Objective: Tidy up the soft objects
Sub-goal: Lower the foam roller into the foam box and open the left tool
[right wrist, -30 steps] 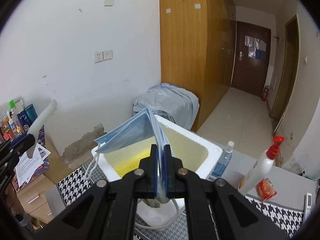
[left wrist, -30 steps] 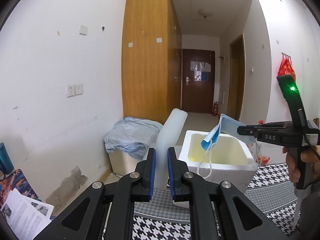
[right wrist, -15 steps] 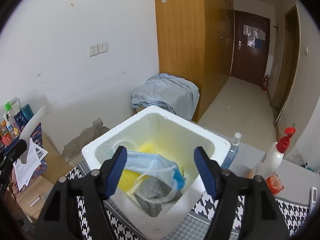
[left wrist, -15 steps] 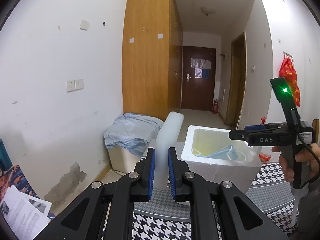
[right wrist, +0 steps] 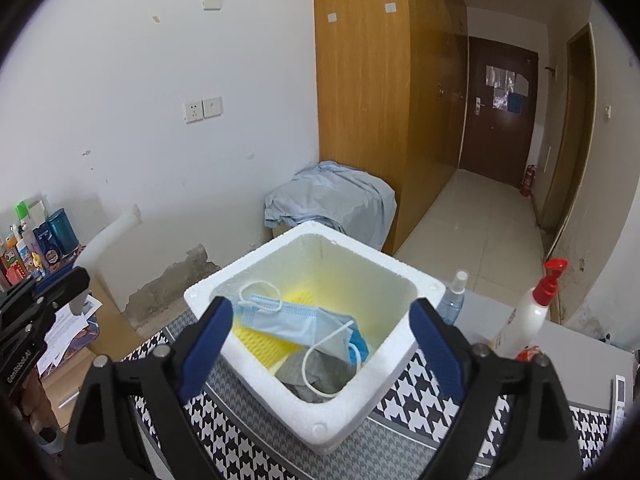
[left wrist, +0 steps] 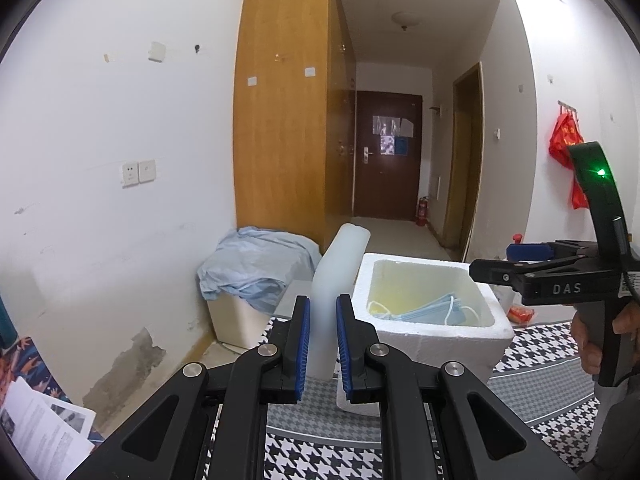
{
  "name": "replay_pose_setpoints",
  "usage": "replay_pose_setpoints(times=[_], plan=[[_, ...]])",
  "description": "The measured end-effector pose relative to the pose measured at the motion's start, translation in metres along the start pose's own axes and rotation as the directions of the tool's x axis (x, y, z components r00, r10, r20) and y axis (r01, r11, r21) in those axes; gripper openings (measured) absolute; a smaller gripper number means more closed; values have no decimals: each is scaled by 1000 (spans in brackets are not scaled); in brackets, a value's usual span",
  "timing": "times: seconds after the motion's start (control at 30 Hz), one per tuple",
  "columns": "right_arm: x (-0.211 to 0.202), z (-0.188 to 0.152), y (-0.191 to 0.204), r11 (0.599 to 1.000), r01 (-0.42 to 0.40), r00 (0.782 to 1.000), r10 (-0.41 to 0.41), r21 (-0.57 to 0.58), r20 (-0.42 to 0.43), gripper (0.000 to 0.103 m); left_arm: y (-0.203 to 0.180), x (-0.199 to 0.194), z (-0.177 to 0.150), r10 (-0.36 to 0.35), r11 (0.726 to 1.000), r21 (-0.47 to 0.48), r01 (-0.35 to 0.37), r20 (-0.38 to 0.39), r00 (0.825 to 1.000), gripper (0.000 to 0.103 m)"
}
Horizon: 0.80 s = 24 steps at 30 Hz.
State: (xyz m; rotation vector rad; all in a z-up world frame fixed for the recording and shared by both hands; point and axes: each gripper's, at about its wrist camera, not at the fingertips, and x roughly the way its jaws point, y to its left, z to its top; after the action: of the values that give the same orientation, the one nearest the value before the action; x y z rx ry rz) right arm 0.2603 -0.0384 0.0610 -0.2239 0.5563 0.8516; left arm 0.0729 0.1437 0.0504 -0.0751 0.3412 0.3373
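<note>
right gripper (right wrist: 320, 334) now gaping wide, "DAS" on body | face mask (right wrist: 298, 318) dropped, lying in foam box (right wrist: 400, 364) | left gripper (left wrist: 321, 344) still clamping white foam slab (left wrist: 334, 276)

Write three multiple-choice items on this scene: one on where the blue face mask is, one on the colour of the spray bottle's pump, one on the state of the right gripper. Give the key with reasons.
1. Where is the light blue pleated face mask?
A. Inside the white foam box
B. On the houndstooth cloth
C. Clamped in the right gripper

2. What colour is the pump of the white plastic spray bottle?
A. Green
B. Red
C. Black

3. How does the right gripper stand?
A. Shut on the mask
B. Shut on nothing
C. Open, above the box

Key:
1 A: the mask lies in the box over the yellow sponge and grey cloth.
2 B: the pump head is red.
3 C: its blue pads stand wide apart, either side of the box, while the left gripper clamps a white foam slab.
</note>
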Motion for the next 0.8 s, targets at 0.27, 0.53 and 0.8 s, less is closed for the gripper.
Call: replay_pose_setpoints(times=[0.27, 0.53, 0.8], plan=[[-10, -6, -1, 1000, 15, 1000, -15, -1, 14, 96, -8, 6, 4, -23, 1000, 14, 23, -2, 1000, 14], [-20, -9, -2, 999, 32, 999, -32, -17, 32, 96, -19, 12, 9, -54, 998, 25, 54, -5, 999, 14], [-33, -13, -11, 999, 49, 997, -50, 8, 67, 96, -27, 22, 17, -83, 996, 41, 83, -7, 997, 14]])
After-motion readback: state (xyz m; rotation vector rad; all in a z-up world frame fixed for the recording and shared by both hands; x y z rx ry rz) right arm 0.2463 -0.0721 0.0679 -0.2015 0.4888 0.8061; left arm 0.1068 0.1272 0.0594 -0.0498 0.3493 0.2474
